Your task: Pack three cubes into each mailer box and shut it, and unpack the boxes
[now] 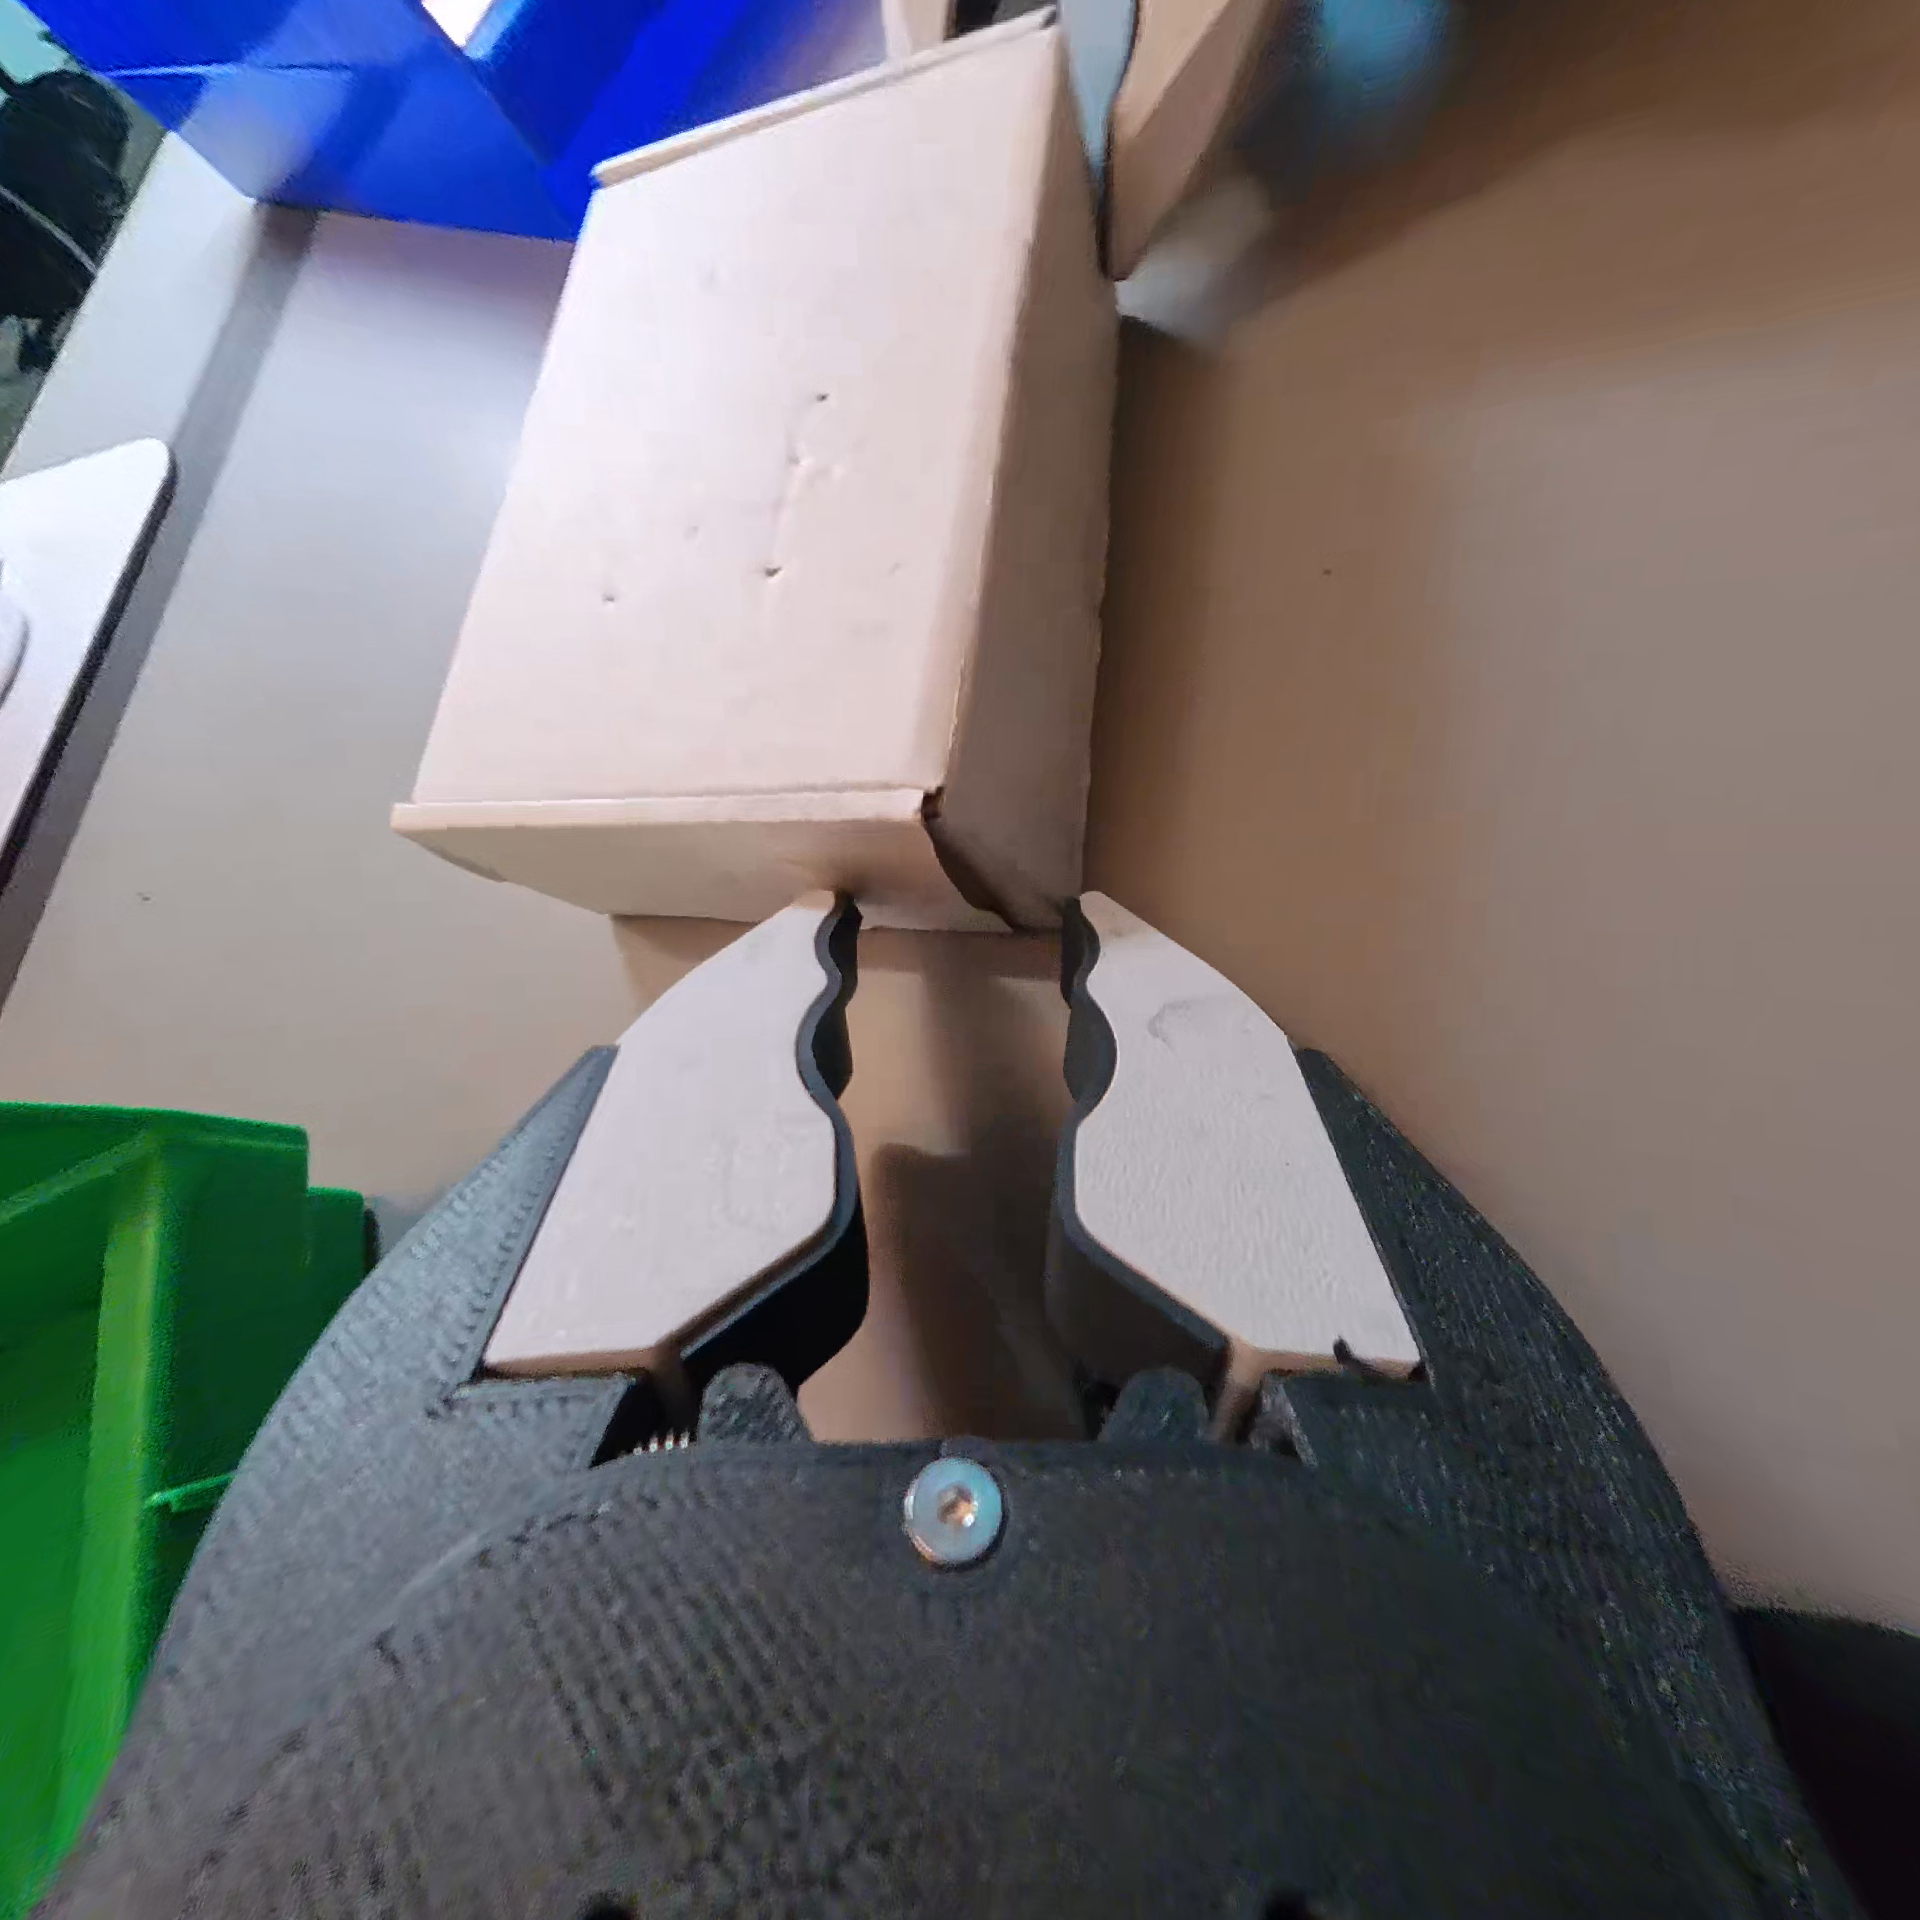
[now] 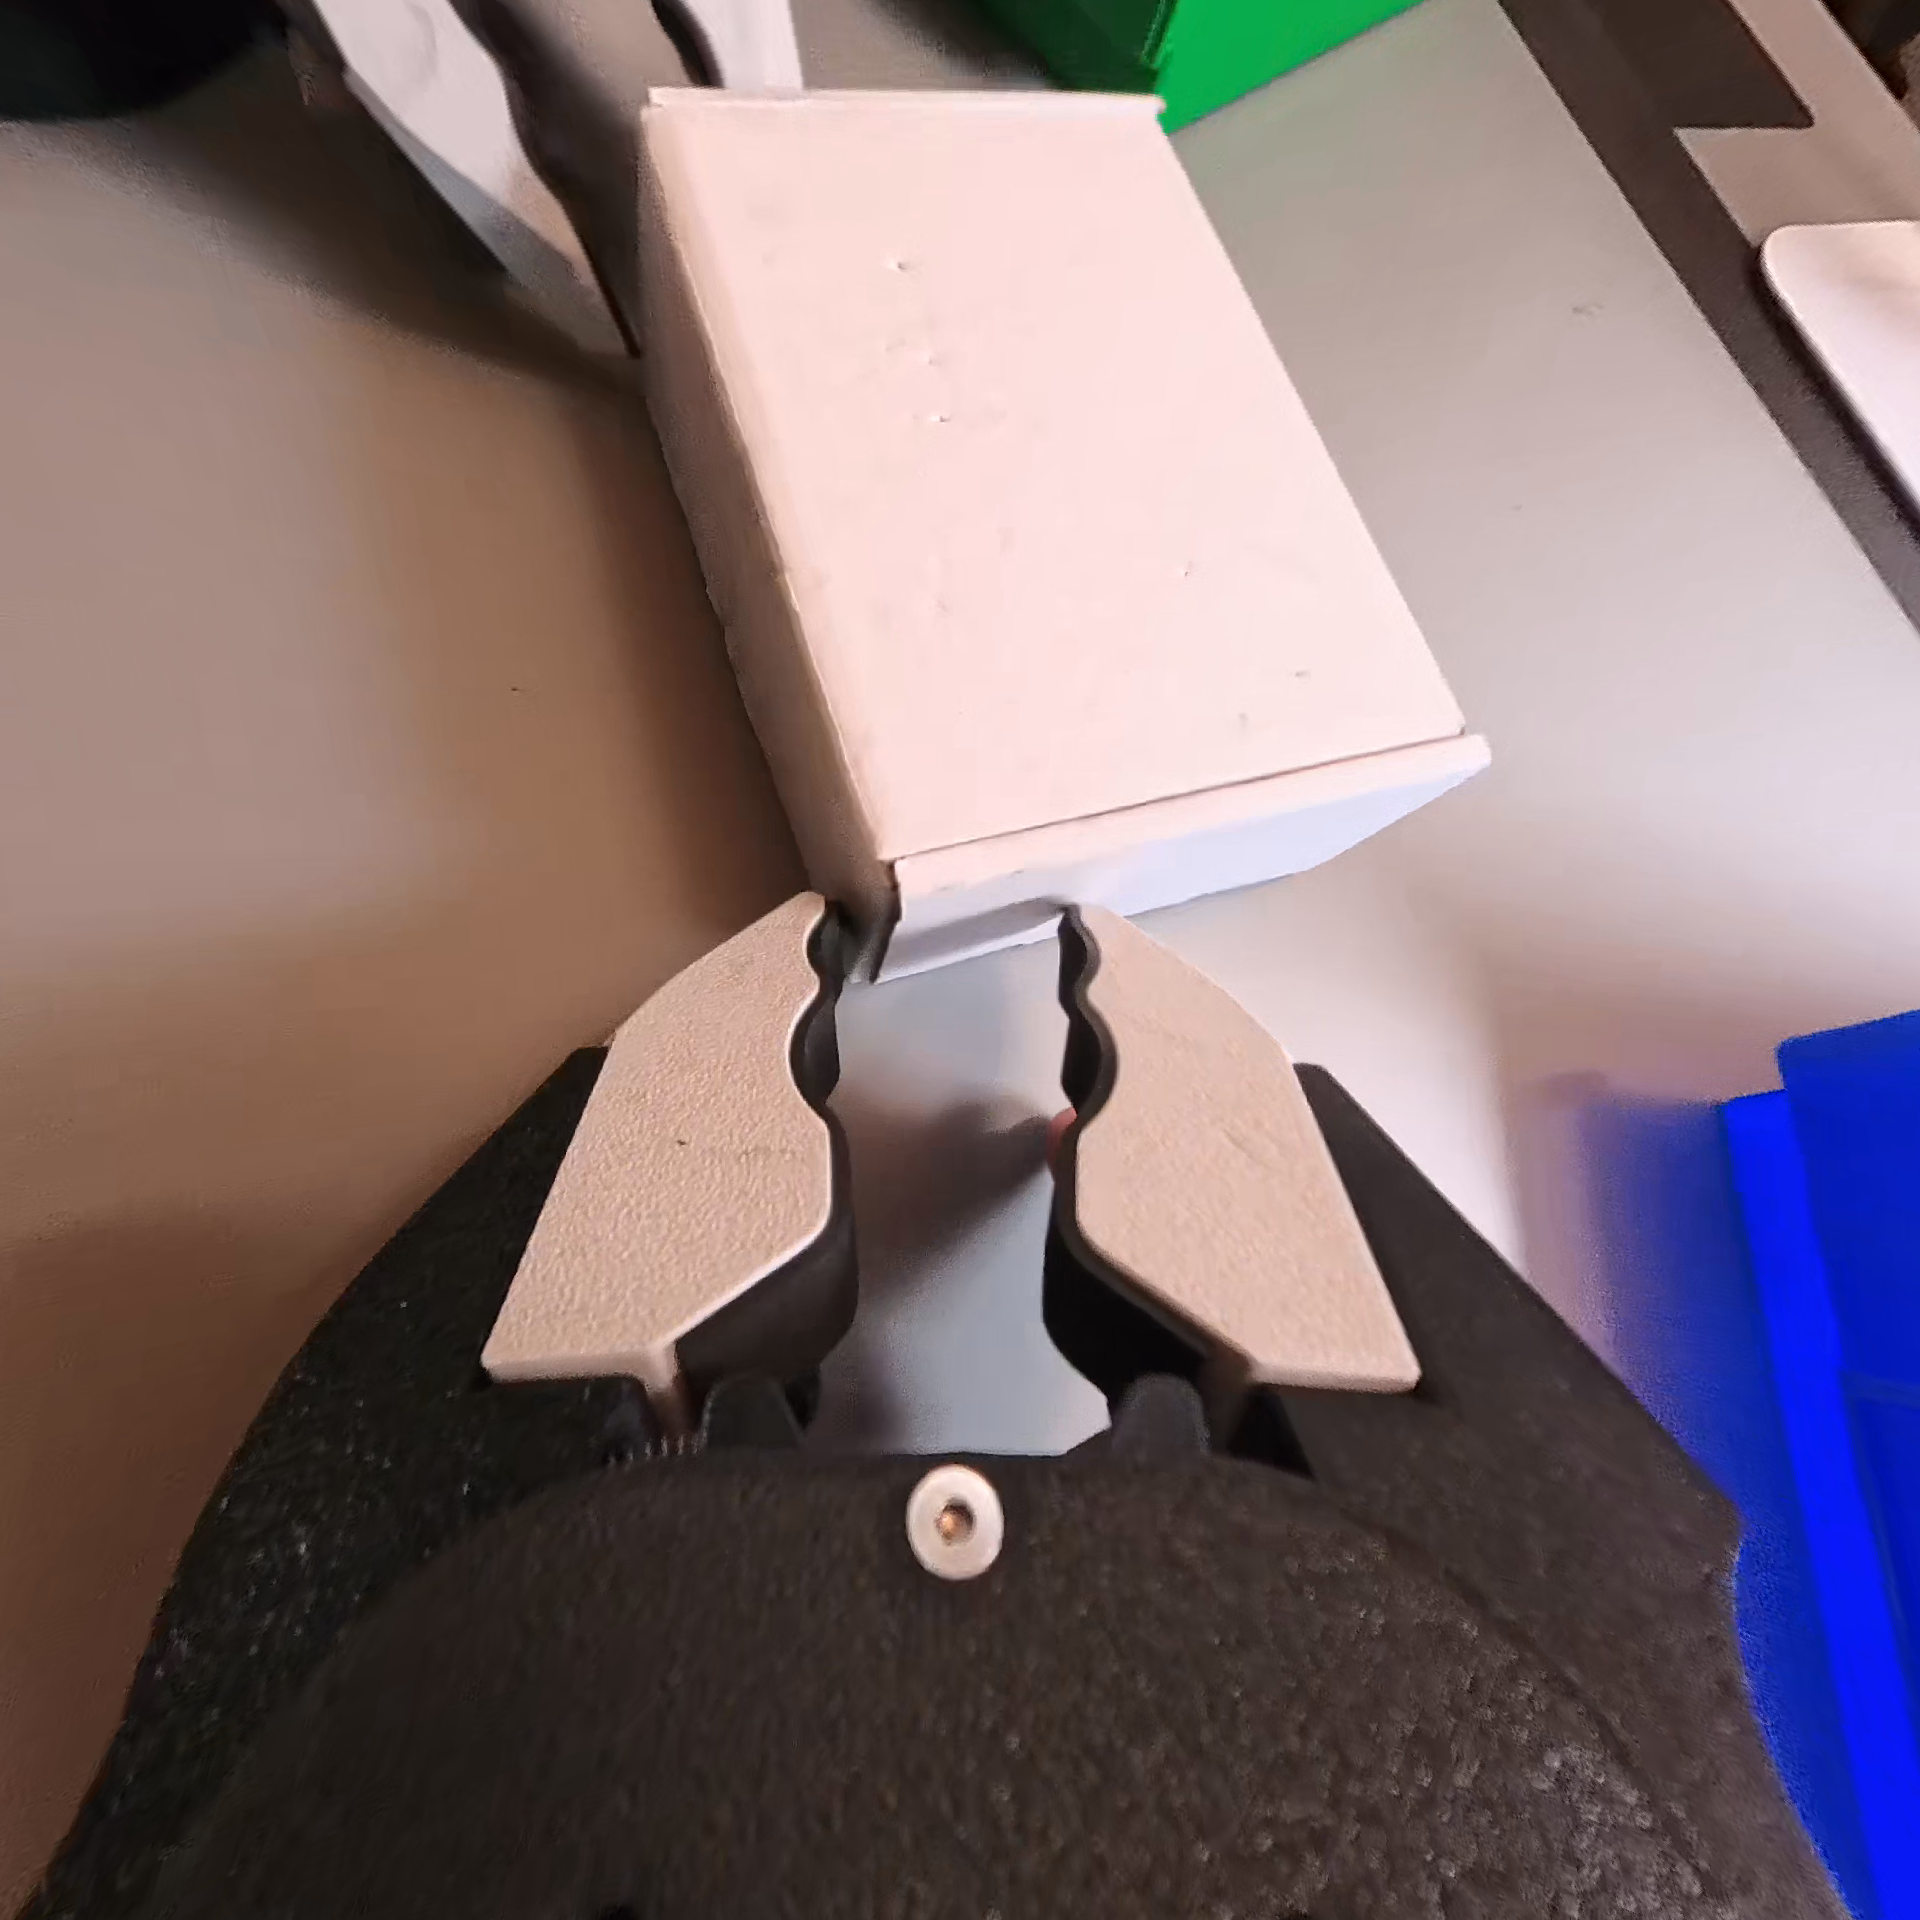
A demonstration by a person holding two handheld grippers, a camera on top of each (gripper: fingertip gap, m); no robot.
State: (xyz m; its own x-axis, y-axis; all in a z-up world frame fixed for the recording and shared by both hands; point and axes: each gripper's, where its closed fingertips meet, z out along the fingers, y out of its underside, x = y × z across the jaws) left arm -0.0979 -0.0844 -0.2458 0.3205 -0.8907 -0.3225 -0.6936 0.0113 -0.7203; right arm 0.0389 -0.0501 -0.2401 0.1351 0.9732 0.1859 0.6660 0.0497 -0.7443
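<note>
One closed mailer box (image 1: 769, 499) (image 2: 1029, 499) lies flat on a pale table (image 1: 1507, 727) (image 2: 260, 727), held between two grippers at opposite ends. Left gripper (image 1: 961, 914) and right gripper (image 2: 951, 925) each have their jaws parted around a lower corner of the box. Green bin (image 1: 135, 1299) (image 2: 1122, 42) and blue bin (image 1: 343, 104) (image 2: 1829, 1247) stand nearby.
</note>
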